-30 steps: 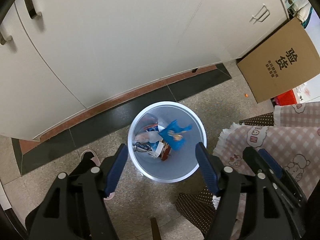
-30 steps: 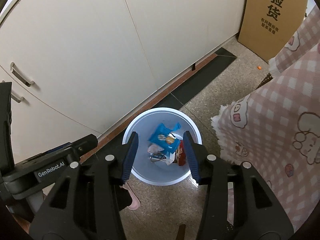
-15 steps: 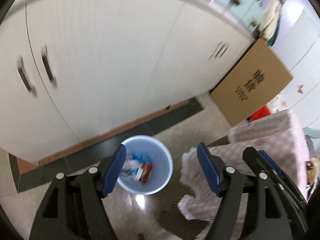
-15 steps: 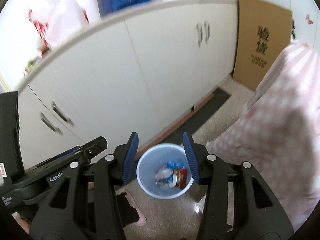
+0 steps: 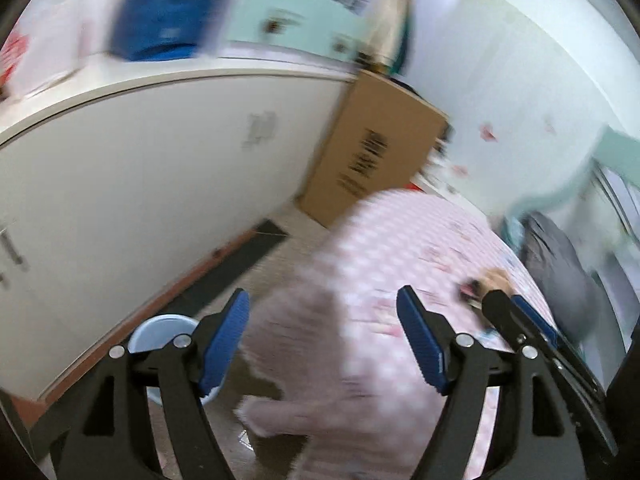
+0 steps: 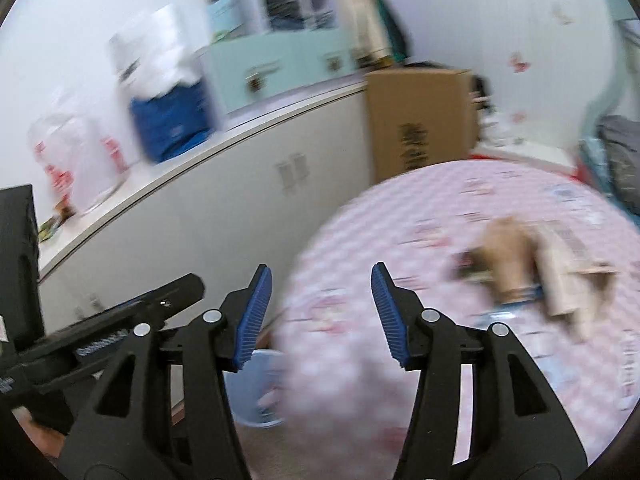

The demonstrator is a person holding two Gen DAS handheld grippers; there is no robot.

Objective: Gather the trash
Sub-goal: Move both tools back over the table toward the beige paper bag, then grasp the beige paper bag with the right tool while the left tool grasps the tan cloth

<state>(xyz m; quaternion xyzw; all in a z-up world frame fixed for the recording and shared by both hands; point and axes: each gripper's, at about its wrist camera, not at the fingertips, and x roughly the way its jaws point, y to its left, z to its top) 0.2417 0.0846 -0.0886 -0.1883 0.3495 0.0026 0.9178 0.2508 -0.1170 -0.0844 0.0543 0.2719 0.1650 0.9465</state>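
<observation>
Both views are motion-blurred. My left gripper [image 5: 322, 328] is open and empty, raised over the edge of the pink checked table [image 5: 400, 240]. My right gripper [image 6: 322, 308] is open and empty, also above that table [image 6: 440, 216]. The light-blue trash bin [image 5: 160, 330] stands on the floor at lower left, partly hidden behind my left finger; it also shows in the right wrist view [image 6: 248, 392]. Brown crumpled paper trash [image 6: 532, 268] lies on the table to the right, and shows small in the left wrist view [image 5: 492, 280].
White floor cabinets [image 5: 140, 184] run along the left, with bags and a blue box [image 6: 172, 128] on top. A cardboard box [image 5: 372, 152] leans at the cabinet's end. A grey chair [image 5: 560, 264] stands behind the table.
Both grippers have swung up and to the right, away from above the trash bin toward the pink table. Both stay open and empty.
</observation>
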